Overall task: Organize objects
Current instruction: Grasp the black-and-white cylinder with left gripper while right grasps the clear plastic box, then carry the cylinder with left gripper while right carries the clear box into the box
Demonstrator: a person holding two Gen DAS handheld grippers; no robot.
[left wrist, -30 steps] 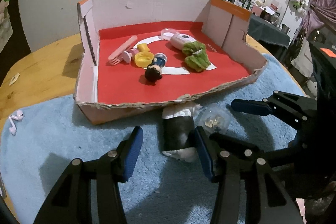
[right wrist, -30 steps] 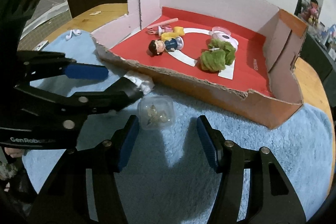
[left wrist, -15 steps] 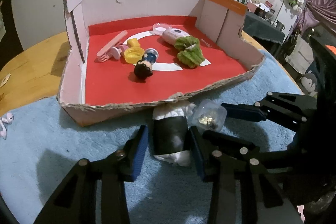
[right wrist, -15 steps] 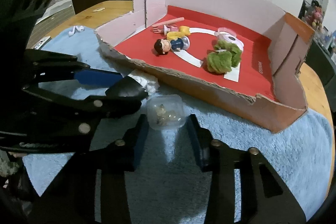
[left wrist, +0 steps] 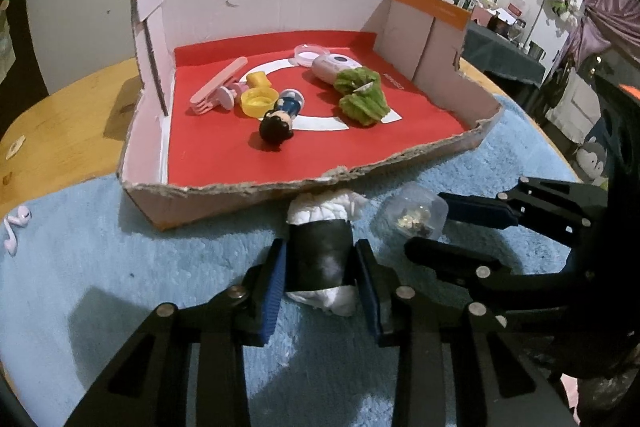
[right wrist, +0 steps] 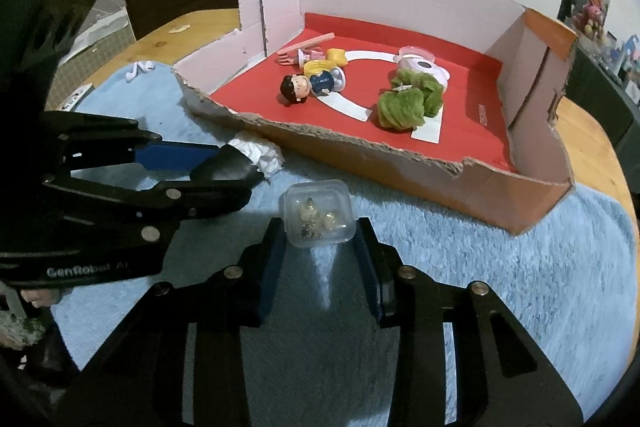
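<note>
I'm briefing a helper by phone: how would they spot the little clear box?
Find the torn cardboard tray on the blue towel. Just before its front wall lies the clear plastic box, beside a black-banded white roll. Only it is see-through, with tiny gold bits inside.

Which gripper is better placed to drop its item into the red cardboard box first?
Left gripper, probably: its black-banded white roll lies against the box's torn front wall; the right's clear plastic case sits farther back.

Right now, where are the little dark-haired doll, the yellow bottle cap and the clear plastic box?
little dark-haired doll (left wrist: 276,127), left wrist view, head.
yellow bottle cap (left wrist: 259,103), left wrist view, rim.
clear plastic box (right wrist: 319,213), right wrist view, lid.
</note>
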